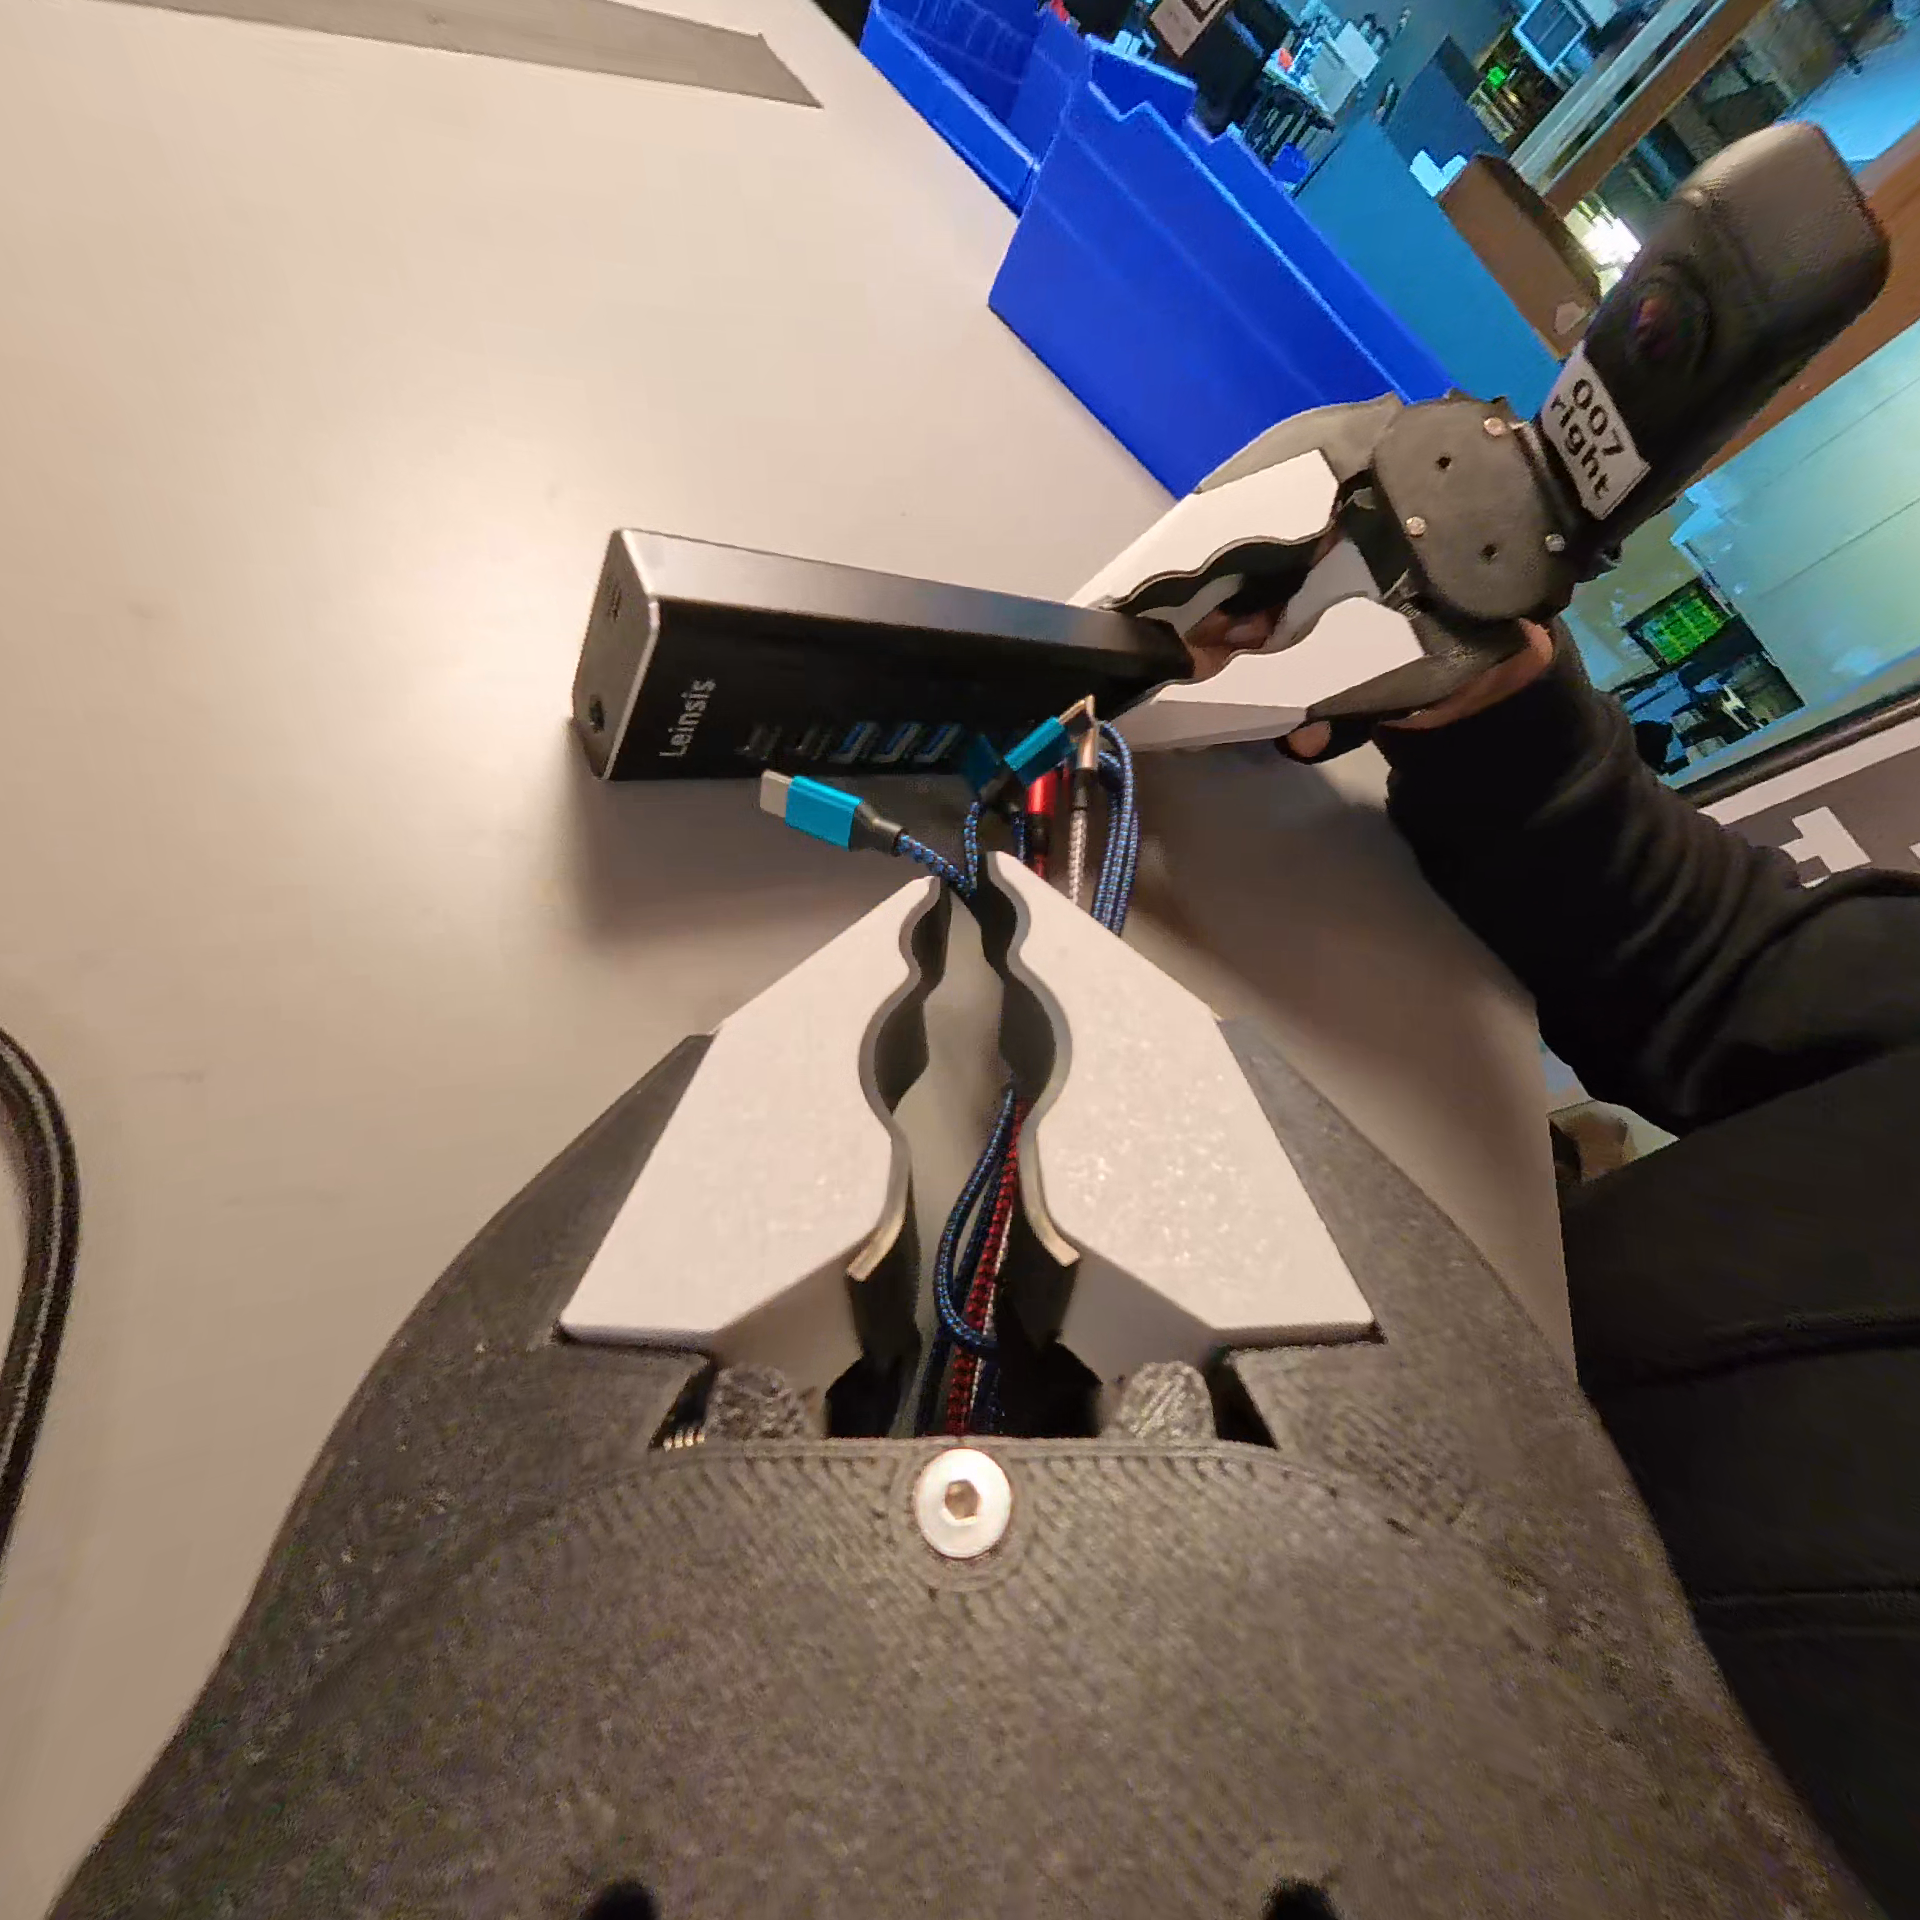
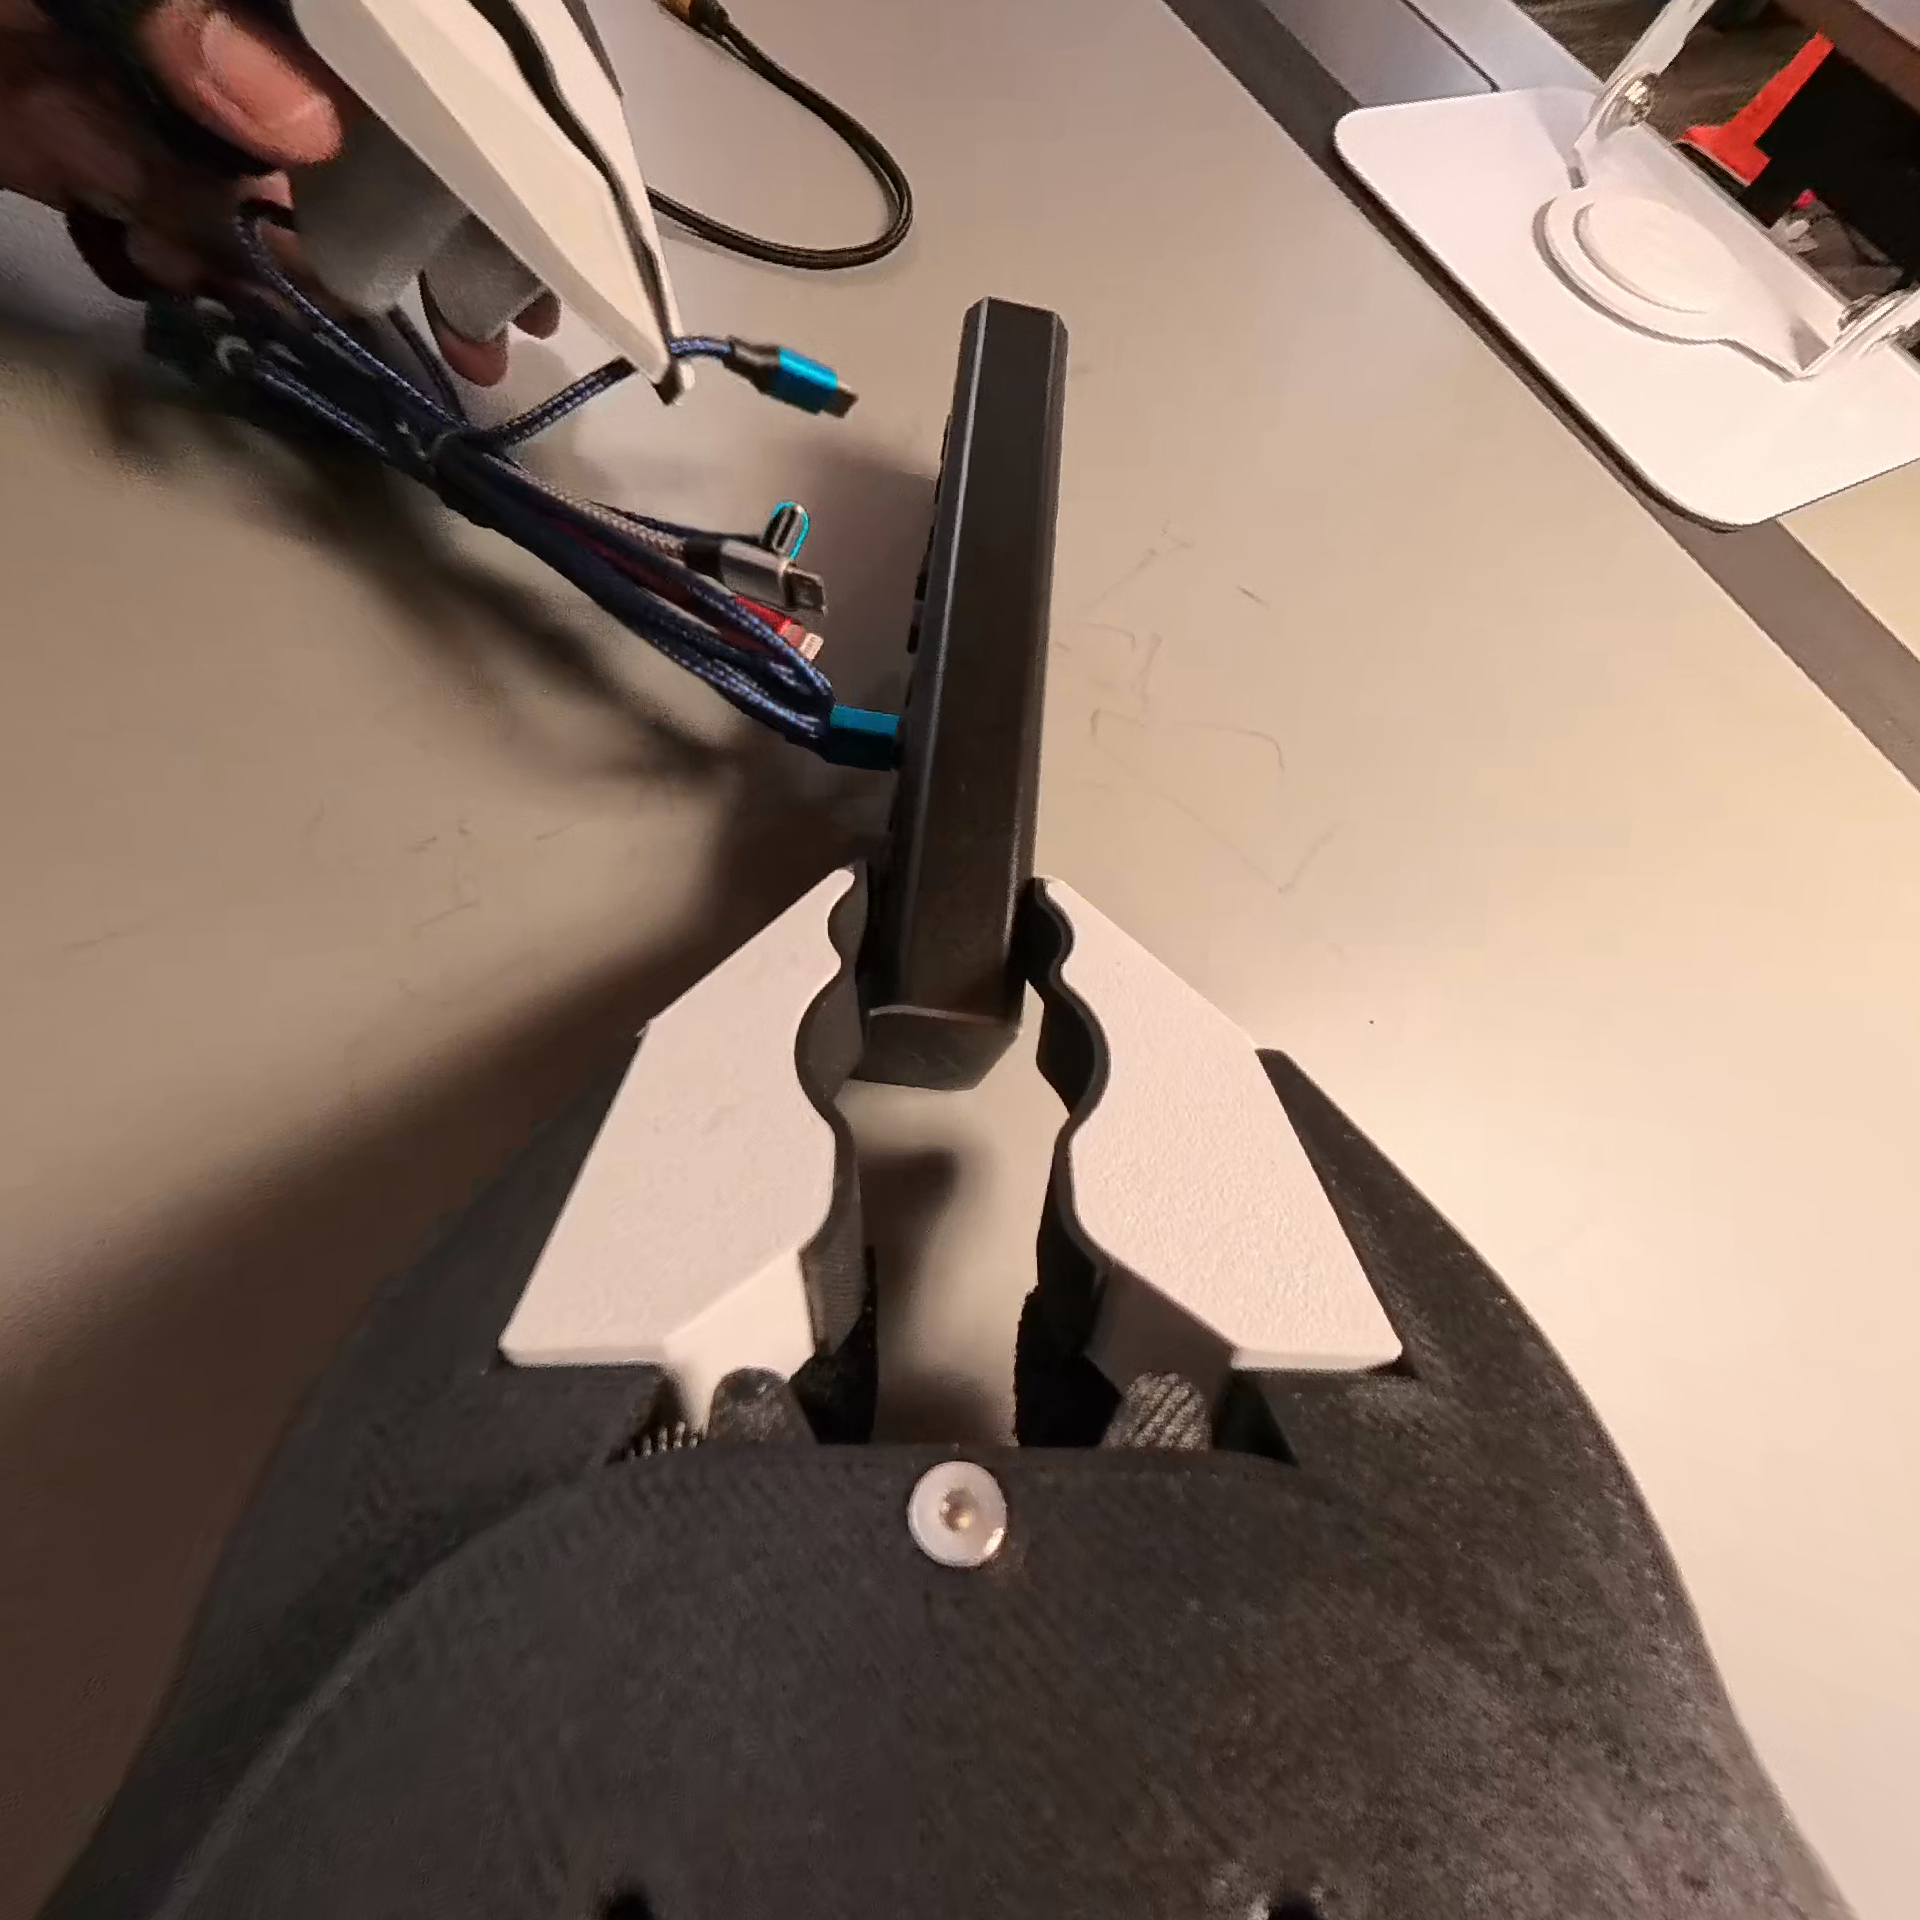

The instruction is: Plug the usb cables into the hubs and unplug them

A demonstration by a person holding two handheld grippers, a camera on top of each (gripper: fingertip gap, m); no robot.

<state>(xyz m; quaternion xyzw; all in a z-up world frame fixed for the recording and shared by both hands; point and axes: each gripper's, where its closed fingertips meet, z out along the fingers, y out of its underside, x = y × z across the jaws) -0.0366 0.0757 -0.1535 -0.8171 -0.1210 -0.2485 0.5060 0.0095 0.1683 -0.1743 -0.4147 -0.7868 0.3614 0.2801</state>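
A long black USB hub (image 1: 831, 665) lies on the pale table. My right gripper (image 2: 945, 888) is shut on the hub's (image 2: 997, 623) near end; it also shows in the left wrist view (image 1: 1164, 665). My left gripper (image 1: 964, 878) is shut on a blue braided cable just behind its teal plug (image 1: 821, 810). That plug hangs free in the air, close to the hub's port side. In the right wrist view the left gripper (image 2: 665, 379) holds this plug (image 2: 800, 379) to the left of the hub. Another teal plug (image 2: 862, 732) sits in a hub port. Several loose plugs (image 2: 769, 582) hang from the same bundle.
A white stand base (image 2: 1662, 364) sits at the far right of the table. A black cable (image 2: 831, 156) loops beyond the hub and shows at the left edge (image 1: 31, 1247). Blue bins (image 1: 1143, 260) stand past the table edge. A person's dark sleeve (image 1: 1610, 883) is on the right. Left tips to right tips: about 11 cm. From either gripper's tips it is about 35 cm to the white stand base (image 2: 1662, 364).
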